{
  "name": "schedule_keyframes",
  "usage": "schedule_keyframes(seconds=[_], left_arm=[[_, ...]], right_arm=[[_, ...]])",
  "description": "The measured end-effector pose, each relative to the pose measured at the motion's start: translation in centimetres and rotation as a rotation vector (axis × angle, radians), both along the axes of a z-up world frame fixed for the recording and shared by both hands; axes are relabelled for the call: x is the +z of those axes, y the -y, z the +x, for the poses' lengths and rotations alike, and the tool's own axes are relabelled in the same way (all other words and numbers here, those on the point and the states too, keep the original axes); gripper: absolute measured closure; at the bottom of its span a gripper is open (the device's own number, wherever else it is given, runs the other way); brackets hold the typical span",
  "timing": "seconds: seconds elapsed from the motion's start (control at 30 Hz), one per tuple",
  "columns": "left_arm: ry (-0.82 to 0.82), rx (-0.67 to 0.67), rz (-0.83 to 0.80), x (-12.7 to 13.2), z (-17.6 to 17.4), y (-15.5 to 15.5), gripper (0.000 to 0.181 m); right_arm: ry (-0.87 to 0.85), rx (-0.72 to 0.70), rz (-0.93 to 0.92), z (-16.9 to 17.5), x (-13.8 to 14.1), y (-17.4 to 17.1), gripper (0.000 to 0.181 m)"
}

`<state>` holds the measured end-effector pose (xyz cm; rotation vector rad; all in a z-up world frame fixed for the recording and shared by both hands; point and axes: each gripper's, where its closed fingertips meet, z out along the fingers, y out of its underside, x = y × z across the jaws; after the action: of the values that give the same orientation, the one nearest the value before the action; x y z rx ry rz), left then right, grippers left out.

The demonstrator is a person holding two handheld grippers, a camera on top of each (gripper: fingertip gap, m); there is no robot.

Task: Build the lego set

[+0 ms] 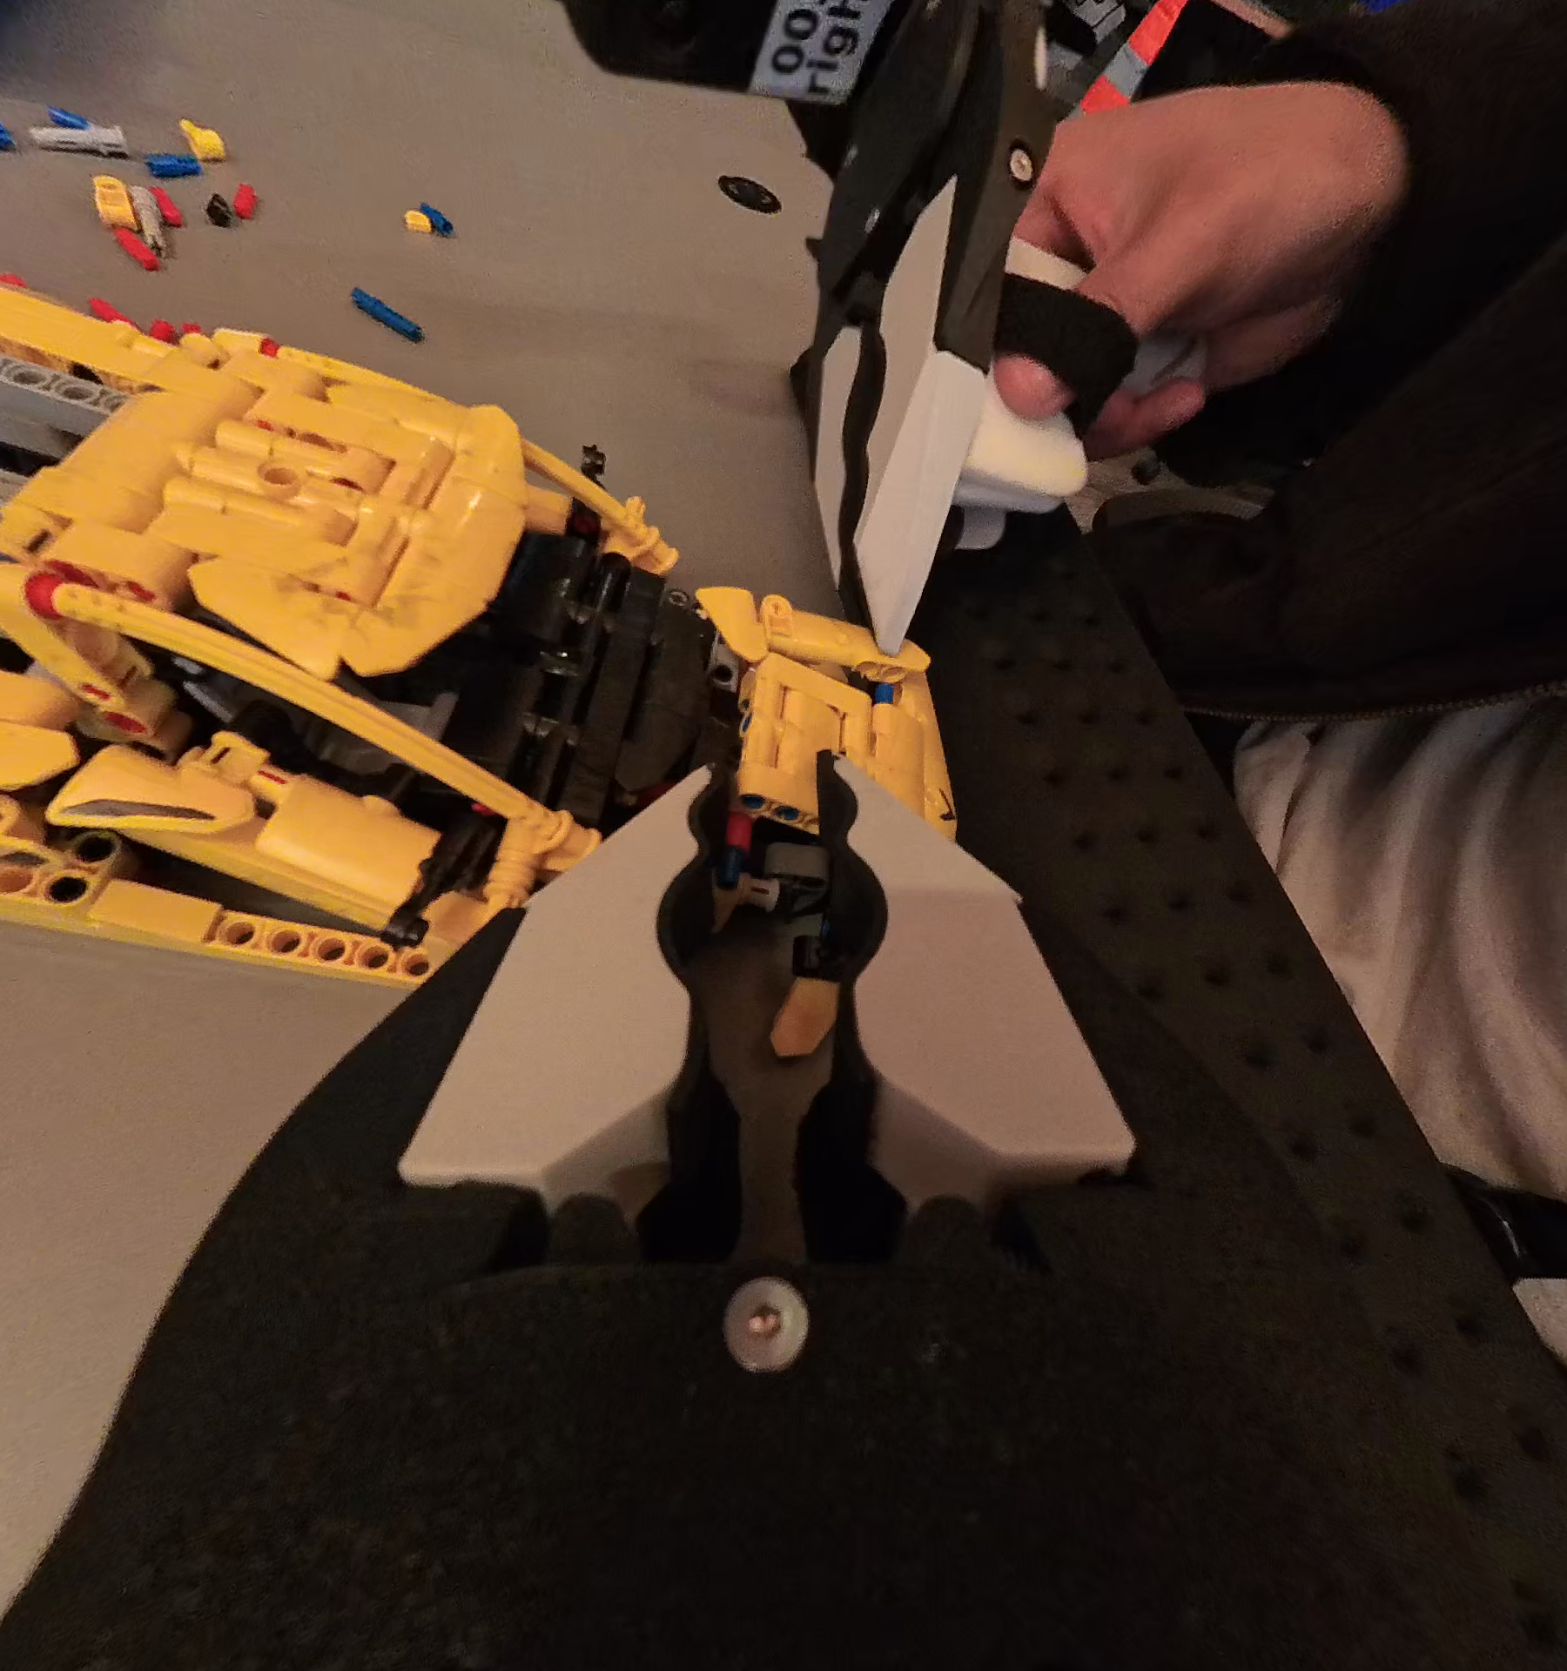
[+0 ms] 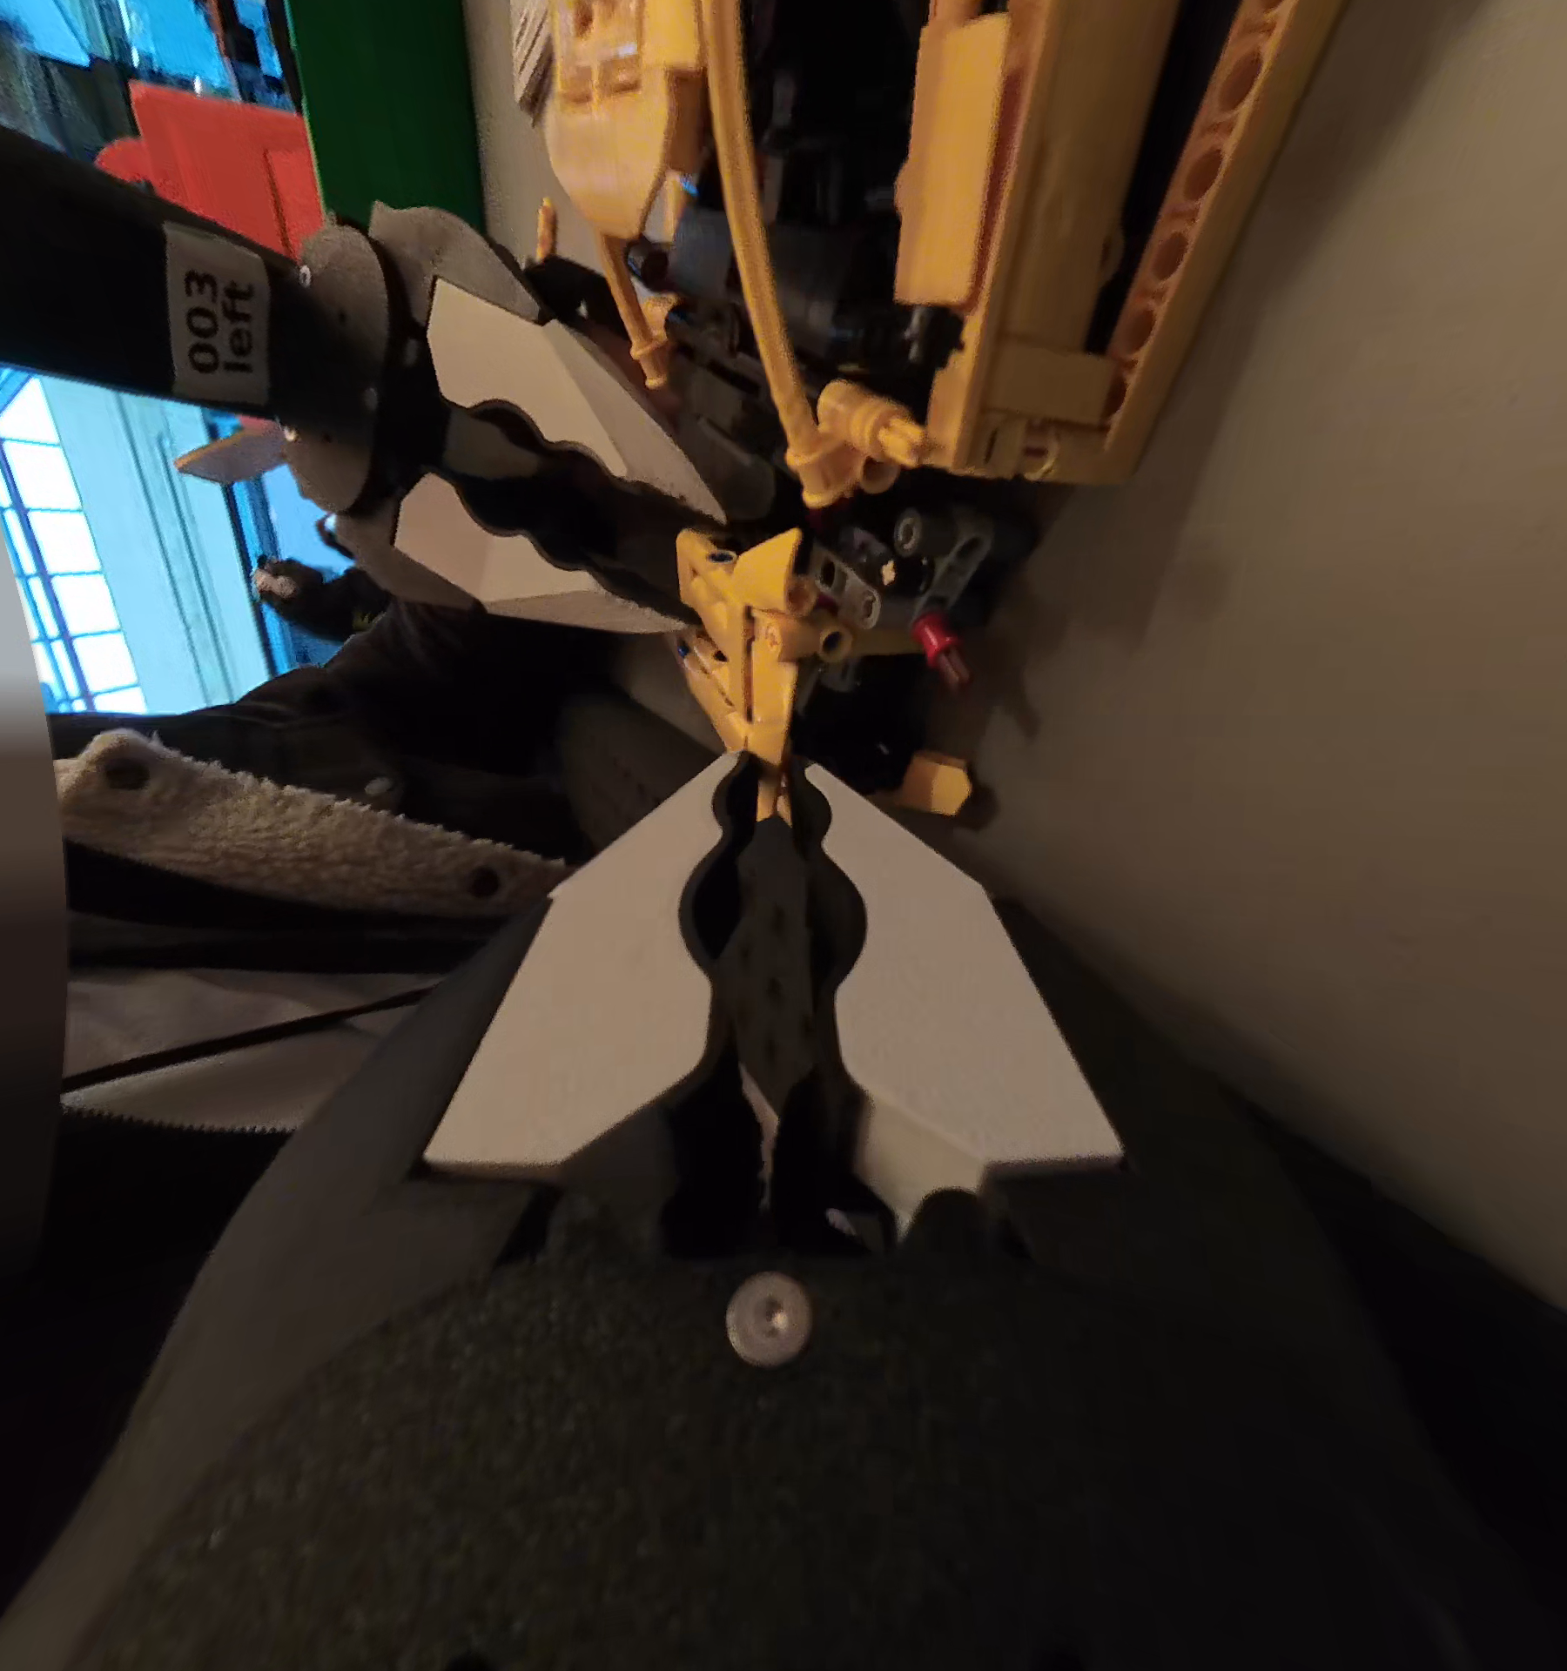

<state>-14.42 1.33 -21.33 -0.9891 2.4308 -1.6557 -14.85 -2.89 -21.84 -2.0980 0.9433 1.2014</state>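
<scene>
A large yellow lego car model lies on the grey table; it also shows in the right wrist view. A small yellow sub-assembly sits at the car's near end, beside its black parts. My left gripper is shut on the sub-assembly's lower side. My right gripper comes down from above with its tips pinching the sub-assembly's top edge. In the right wrist view, my right gripper is shut on a yellow tab of the sub-assembly, and the left gripper grips it from the left.
Several loose blue, red and yellow pieces lie at the table's far left. A black perforated strip runs along the table's right edge. A person's hand holds the right gripper. A green board and a red bin stand behind. Spacing between my two grippers at the tips: around 5 centimetres.
</scene>
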Motion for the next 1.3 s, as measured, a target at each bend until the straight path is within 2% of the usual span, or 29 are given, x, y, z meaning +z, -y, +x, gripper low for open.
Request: schedule_keyframes(seconds=[0.13,0.3,0.57,0.8,0.9,0.93,1.03,1.1,1.2,1.3], left_arm=[[0.004,0.009,0.003,0.0,0.1,0.0,0.162],[0.0,0.019,-0.002,0.0,0.1,-0.1,0.162],[0.009,0.033,0.004,0.1,0.3,-0.2,0.163],[-0.004,0.056,-0.007,0.1,0.5,-0.5,0.163],[-0.003,0.052,-0.007,0.1,0.4,-0.5,0.163],[-0.005,0.05,-0.009,0.1,0.4,-0.5,0.164],[-0.013,0.045,-0.017,0.1,0.4,-0.5,0.164],[-0.018,0.038,-0.022,0.1,0.3,-0.4,0.164],[-0.026,0.028,-0.03,0.2,0.2,-0.5,0.165],[-0.027,0.028,-0.033,0.2,0.2,-0.5,0.166]], right_arm=[[0.059,-0.06,-0.018,0.2,-0.1,0.0,0.176],[0.208,-0.07,-0.076,0.5,-0.4,0.0,0.177],[0.047,-0.192,-0.008,0.8,-0.2,-0.2,0.178],[0.061,-0.311,0.081,1.9,-0.1,-0.7,0.178],[0.017,-0.239,0.149,2.0,0.4,-0.5,0.178],[0.019,-0.197,0.153,2.3,0.5,-0.3,0.173],[-0.034,-0.013,0.095,1.9,0.1,0.1,0.158],[-0.09,0.096,0.082,1.3,-0.1,0.0,0.155],[-0.176,0.182,0.072,1.0,-0.1,0.0,0.157],[-0.276,0.189,0.063,1.2,-0.1,-0.1,0.16]])
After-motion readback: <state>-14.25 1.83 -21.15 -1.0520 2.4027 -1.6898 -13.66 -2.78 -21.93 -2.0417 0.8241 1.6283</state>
